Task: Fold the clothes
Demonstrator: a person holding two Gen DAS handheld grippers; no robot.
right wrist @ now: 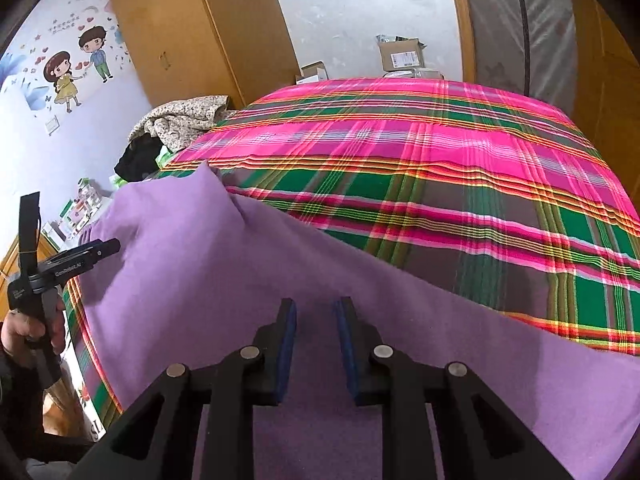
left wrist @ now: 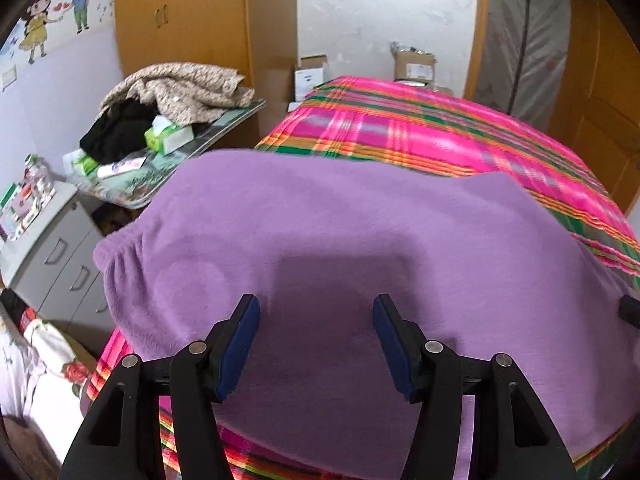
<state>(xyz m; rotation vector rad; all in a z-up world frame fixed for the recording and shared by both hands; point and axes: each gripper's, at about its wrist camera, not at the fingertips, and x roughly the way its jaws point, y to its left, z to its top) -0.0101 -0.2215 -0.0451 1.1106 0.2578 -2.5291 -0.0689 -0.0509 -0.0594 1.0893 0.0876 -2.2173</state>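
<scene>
A purple fleece garment (left wrist: 340, 220) lies spread across the near part of a bed with a pink and green plaid cover (left wrist: 420, 132). Its gathered edge (left wrist: 116, 256) hangs toward the bed's left side. My left gripper (left wrist: 316, 302) hovers over the fleece with its jaws wide open and nothing between them. In the right wrist view the same garment (right wrist: 200, 260) runs diagonally over the plaid cover (right wrist: 400, 160). My right gripper (right wrist: 316, 304) stands just above it, its jaws narrowing but still apart, with no cloth pinched. The left gripper (right wrist: 108, 246) shows at the far left, held by a hand (right wrist: 24, 332).
Left of the bed stand a grey drawer cabinet (left wrist: 60, 248) and a board piled with clothes and tissue packs (left wrist: 168, 120). A wooden wardrobe (left wrist: 180, 12) and cardboard boxes (left wrist: 414, 65) stand by the far wall. The far half of the bed shows only the plaid cover.
</scene>
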